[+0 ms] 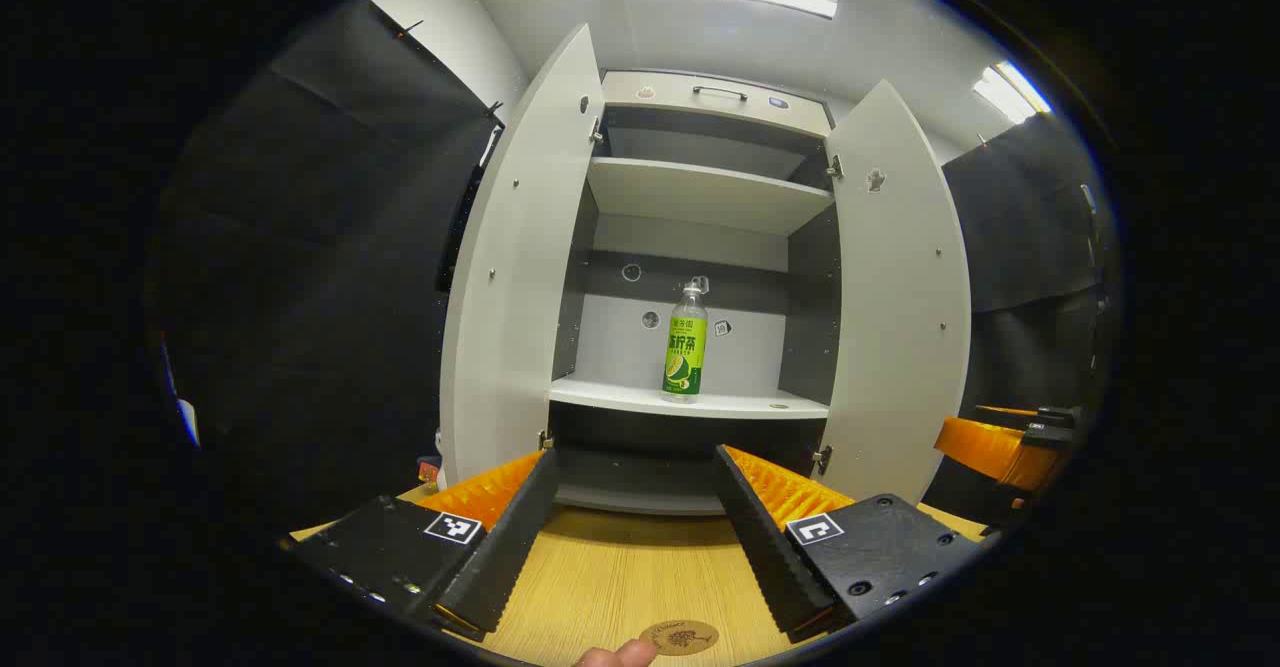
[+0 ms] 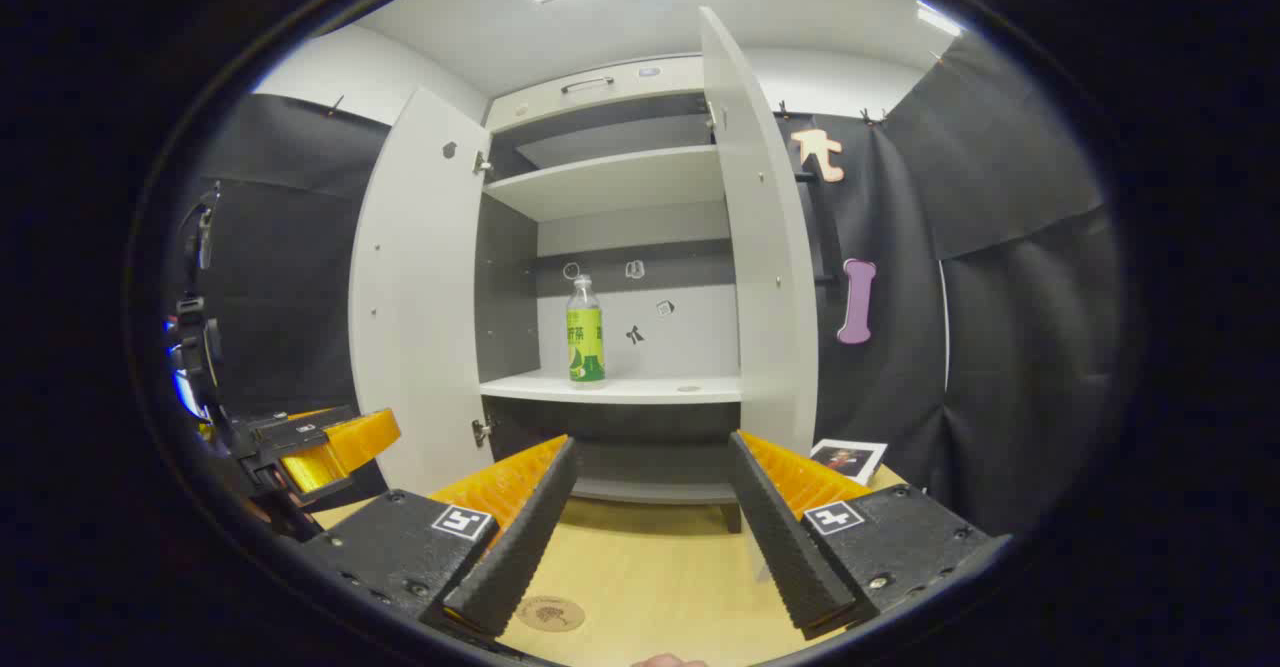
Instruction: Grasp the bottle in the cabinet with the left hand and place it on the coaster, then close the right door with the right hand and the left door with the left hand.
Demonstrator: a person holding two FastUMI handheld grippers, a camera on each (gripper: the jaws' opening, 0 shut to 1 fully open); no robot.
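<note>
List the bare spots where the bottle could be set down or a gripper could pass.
Free: the wooden tabletop around the coaster, the upper shelf, and the shelf right of the bottle. Tightest: between the open doors.

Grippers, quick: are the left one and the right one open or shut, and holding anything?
Left gripper: jaws open, holding nothing, bottle on the cabinet shelf ahead.
Right gripper: jaws open, holding nothing.
</note>
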